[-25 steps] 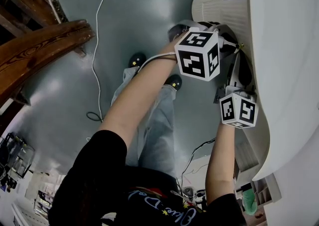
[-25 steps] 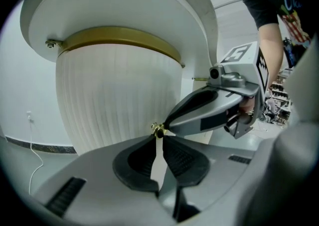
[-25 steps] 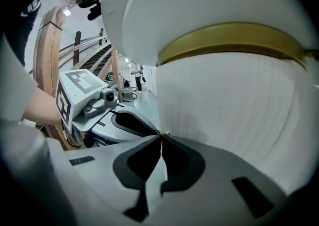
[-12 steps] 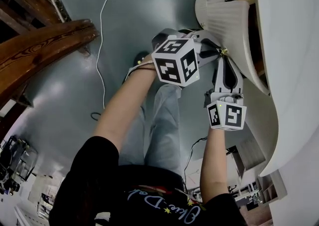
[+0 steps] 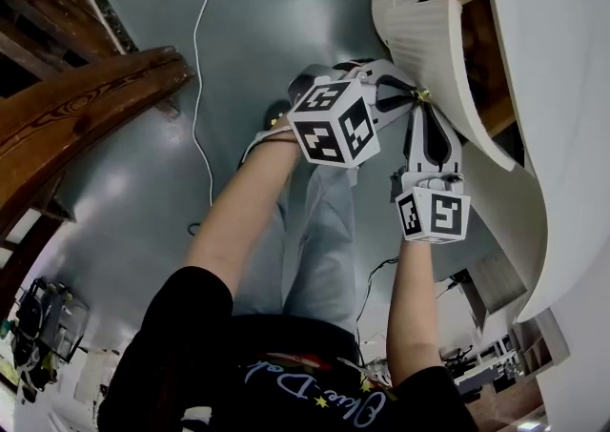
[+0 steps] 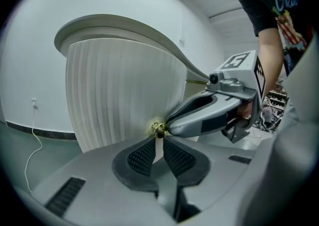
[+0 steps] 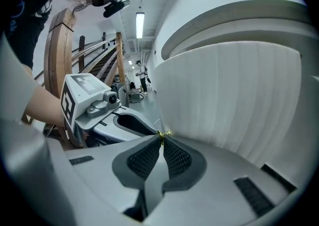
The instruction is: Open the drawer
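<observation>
A white ribbed drawer front (image 5: 434, 49) stands pulled out from the curved white cabinet (image 5: 548, 68), and brown wood shows in the gap behind it. A small brass knob (image 5: 420, 94) sits on the front. In the head view my left gripper (image 5: 412, 98) reaches it from the left and my right gripper (image 5: 424, 108) from below. Seen from the left gripper view, my left gripper (image 6: 158, 136) is shut with its tips pinching the knob (image 6: 158, 129), and the other gripper's tip touches the same knob. Over in the right gripper view, my right gripper (image 7: 162, 139) is shut on the knob (image 7: 163, 134).
A curved wooden rail (image 5: 86, 106) runs along the left. A white cable (image 5: 195, 58) trails over the grey floor. The person's legs (image 5: 315, 230) stand under the grippers. Shelving with small items (image 5: 496, 363) sits at the lower right.
The drawer front has slid out of the cabinet, opening a gap that shows its wooden inside. Both grippers moved back with the knob, leftward in the head view.
</observation>
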Tool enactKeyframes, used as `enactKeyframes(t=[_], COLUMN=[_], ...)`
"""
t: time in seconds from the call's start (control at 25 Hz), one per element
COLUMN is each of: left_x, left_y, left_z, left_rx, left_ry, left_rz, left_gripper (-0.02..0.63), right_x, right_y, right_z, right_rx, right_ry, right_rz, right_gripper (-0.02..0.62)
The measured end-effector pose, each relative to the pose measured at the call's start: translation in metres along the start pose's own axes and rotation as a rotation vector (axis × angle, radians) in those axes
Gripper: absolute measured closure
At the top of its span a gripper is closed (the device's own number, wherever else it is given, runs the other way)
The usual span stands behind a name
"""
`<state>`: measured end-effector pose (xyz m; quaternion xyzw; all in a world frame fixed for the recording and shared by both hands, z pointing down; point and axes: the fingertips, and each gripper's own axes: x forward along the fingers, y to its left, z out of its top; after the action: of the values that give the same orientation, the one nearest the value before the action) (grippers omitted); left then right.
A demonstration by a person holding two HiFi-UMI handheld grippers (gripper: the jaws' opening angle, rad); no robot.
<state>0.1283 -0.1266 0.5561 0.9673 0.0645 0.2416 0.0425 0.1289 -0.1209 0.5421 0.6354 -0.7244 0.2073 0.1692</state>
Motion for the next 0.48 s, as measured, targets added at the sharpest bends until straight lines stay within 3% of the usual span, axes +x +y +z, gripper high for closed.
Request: enactKeyframes(t=[0.48], left_x=[-0.0062], left_y=[-0.0058], left_z=[-0.0011], left_rx=[0.028], left_ry=[0.028], left_rz=[-0.047], left_gripper=[0.561], right_x=[-0.0038], right_y=[0.0079], right_z=[0.0001], right_rx=[0.029], right_ry=[0.002], right_rz=[-0.061], right_gripper=[0.584])
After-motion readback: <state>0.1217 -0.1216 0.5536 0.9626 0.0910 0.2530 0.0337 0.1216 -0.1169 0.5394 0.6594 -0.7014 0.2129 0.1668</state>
